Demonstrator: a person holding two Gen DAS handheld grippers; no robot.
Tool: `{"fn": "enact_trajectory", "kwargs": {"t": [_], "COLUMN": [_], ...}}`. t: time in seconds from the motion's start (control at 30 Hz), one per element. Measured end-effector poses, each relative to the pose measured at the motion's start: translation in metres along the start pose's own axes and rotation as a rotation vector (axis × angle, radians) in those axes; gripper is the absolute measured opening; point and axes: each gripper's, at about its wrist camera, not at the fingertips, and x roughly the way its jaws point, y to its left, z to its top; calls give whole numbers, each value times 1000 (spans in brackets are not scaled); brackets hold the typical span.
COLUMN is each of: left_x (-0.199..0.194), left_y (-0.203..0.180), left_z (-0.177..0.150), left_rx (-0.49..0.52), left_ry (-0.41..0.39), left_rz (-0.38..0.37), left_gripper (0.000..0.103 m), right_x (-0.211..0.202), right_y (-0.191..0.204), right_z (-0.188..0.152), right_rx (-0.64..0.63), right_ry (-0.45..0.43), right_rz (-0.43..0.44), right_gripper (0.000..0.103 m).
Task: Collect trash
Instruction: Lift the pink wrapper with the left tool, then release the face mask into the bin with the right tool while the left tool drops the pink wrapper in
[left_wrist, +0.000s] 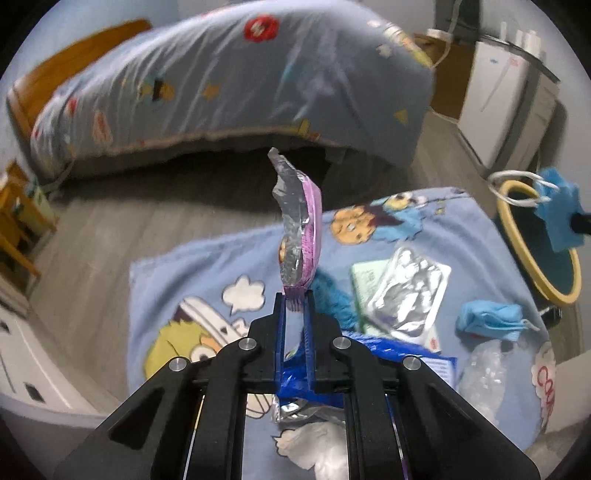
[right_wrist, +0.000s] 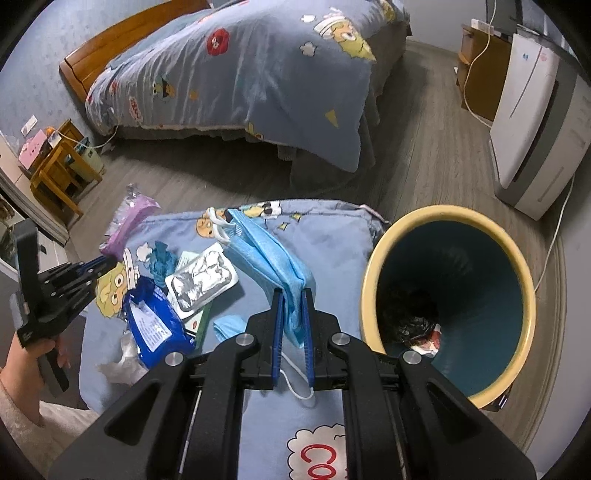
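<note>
I am pinching a crinkled purple foil wrapper (left_wrist: 300, 236) in my left hand-held gripper (left_wrist: 294, 295) and gripping a light-blue pleated face mask (right_wrist: 273, 258) in my right hand-held gripper (right_wrist: 293, 295).

A bed (right_wrist: 236, 77) fills the top of both views, from about 10 to 1 o'clock in the right wrist view, covered by a blue cartoon-print duvet (left_wrist: 229, 85) whose corner hangs down over the grey wood-look floor (right_wrist: 424, 155). Its orange wooden headboard (right_wrist: 122, 48) shows at 10 o'clock. At 9 o'clock stands a small wooden bedside stand (right_wrist: 61, 173) with a pink box (right_wrist: 33, 147) on top. At 2 o'clock a white and grey appliance (right_wrist: 532, 122) stands upright on the floor, a white cable (right_wrist: 476, 62) looping beside it in front of a wooden cabinet (right_wrist: 480, 70). A blue cartoon-print blanket (right_wrist: 332, 240) lies spread on the floor at centre.
</note>
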Motion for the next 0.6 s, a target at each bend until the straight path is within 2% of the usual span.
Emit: {"fn": "enact_trajectory", "kwargs": {"t": [0.17,0.37,0.6], "left_x": [-29,-47,-32], "left_y": [-40,-113,-207], "left_z": [17,35,39], "left_rx": [112,213,336], "left_ry": [-76,-139,-109], "left_rz": [-13,-131,-258], "left_gripper": [10,10,10], "right_x": [-16,-29,-26], "right_y": [-24,-79,-141], "right_z": [2,-7,-24], "right_rx": [48,131,225], "right_ry": [-36,-44,-13], "right_rz": [-19,-75,-159], "right_gripper": [9,9,9]}}
